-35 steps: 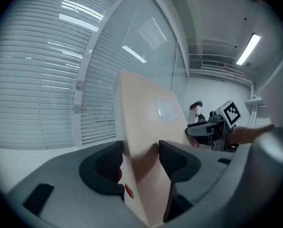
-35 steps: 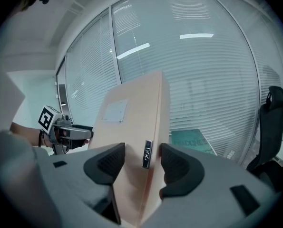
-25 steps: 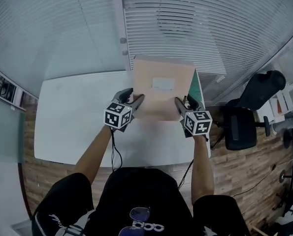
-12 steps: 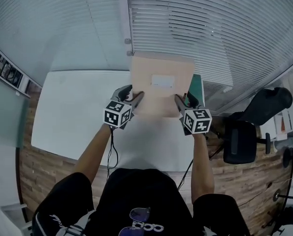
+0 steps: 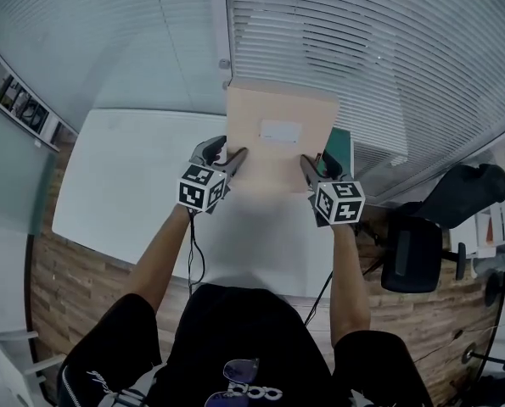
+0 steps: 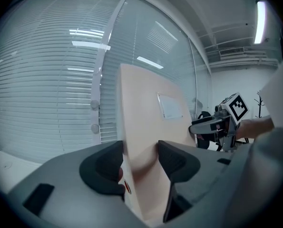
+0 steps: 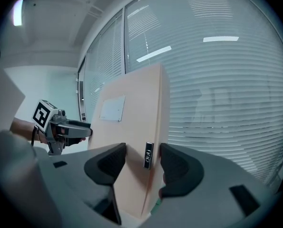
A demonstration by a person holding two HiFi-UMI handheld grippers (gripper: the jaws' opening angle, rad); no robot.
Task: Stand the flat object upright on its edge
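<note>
Both tongs are closed on one workpiece. The left tongs [image 5: 227, 153] clamp the left side edge of the flat box [image 5: 282, 142], and the right tongs [image 5: 318, 164] clamp its right side edge. In the left gripper view, the left tongs [image 6: 140, 163] have their dark pads pressed against the front and back faces of the flat box [image 6: 146, 113], with the panel filling the gap between them. In the right gripper view, the right tongs [image 7: 143, 163] hold the flat box [image 7: 131, 127] the same way, with a small black tag [image 7: 149, 155] on the narrow edge sitting between the pads. Each jaw gap equals the thickness of the box.

The flat box is a pale beige panel. It stands upright with its broad face toward the person and a white label [image 5: 280, 131] on the upper part of that face. It is positioned at the far right part of the white table [image 5: 133, 176], close to the window blinds [image 5: 362, 49]. Its lower edge is down at the tabletop; the tong bodies hide the contact line, so contact cannot be confirmed.

A green item [image 5: 343, 147] shows just behind the right edge of the box. A black office chair [image 5: 418, 244] stands on the wooden floor to the right of the table.
</note>
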